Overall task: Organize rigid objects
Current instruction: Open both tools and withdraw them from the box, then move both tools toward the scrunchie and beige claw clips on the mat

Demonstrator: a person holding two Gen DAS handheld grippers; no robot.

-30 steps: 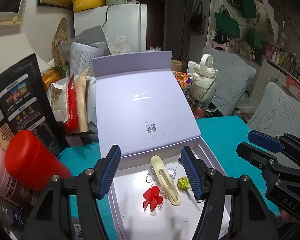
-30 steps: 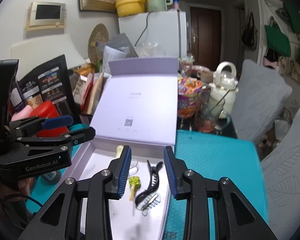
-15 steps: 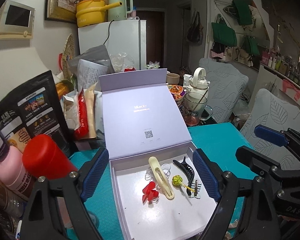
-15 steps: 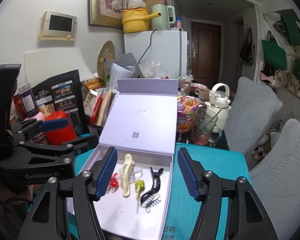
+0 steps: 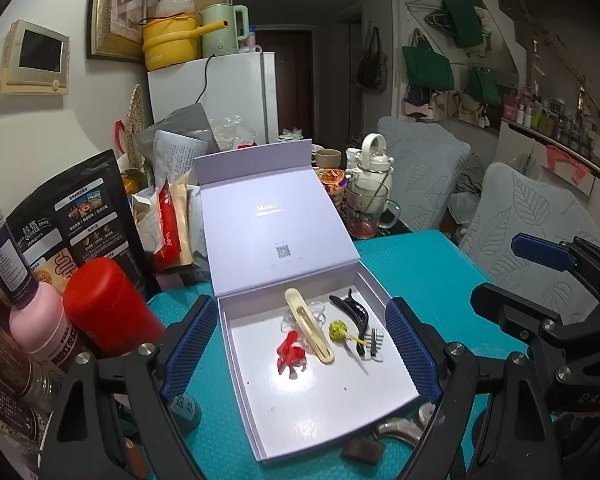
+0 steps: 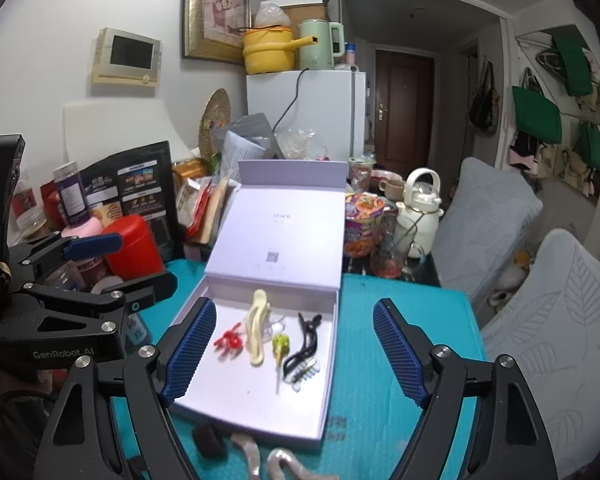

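An open lavender box [image 5: 384, 297] [image 6: 327, 364] lies on the teal mat, lid propped up behind. Inside lie a red clip [image 5: 290, 354] [image 6: 229, 340], a cream hair clip [image 5: 309, 326] [image 6: 258, 328], a green-headed pin [image 5: 338, 330] [image 6: 280, 346], a black claw clip [image 5: 352, 310] [image 6: 306, 338] and a small comb clip [image 5: 374, 344] [image 6: 302, 372]. My left gripper [image 5: 300, 350] is open and empty above the box. My right gripper [image 6: 294, 354] is open and empty above the box too. More clips lie on the mat in front of the box [image 6: 278, 462].
A red canister [image 5: 108, 304], pink bottle [image 5: 40, 324] and black pouch [image 5: 80, 216] crowd the left. A glass mug [image 5: 366, 212], white kettle [image 6: 420, 204] and noodle cup [image 6: 360, 220] stand behind the mat. Grey chairs [image 6: 540, 292] are on the right.
Both grippers have pulled back and up from the box and opened wide. The black claw clip and comb clip the right gripper hovered over now lie in the box.
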